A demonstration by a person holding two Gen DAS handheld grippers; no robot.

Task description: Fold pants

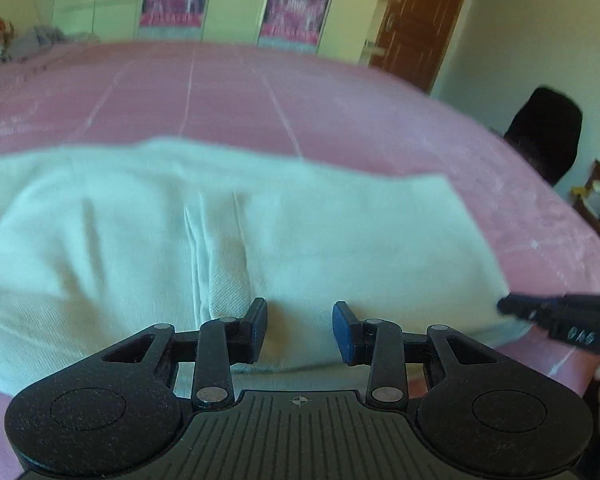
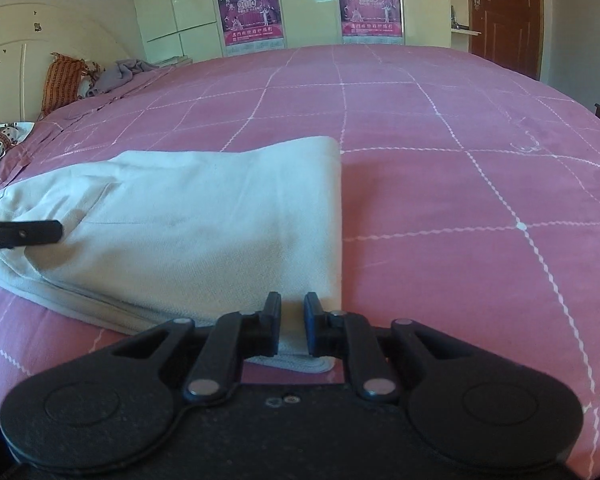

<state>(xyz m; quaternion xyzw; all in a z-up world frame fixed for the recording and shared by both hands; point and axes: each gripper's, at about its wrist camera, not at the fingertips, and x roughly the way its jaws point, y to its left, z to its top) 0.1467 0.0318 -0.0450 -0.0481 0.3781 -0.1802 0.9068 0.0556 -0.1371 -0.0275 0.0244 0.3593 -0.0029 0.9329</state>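
- White pants lie folded on a pink checked bedspread.
- Left gripper hovers over them, jaws apart, view blurred.
- Right gripper, jaws narrowly parted, sits at their near corner; contact unclear.

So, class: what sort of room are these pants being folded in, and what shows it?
Most likely a bedroom: the pants lie on a bed with a pink checked cover, a headboard at one end and wardrobes behind.

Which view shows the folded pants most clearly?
The right wrist view: the pants are sharp there, with the folded edge, pocket seam and stacked layers all visible on the bedspread. In the left wrist view the pants fill the frame but are blurred and cut off at the left.
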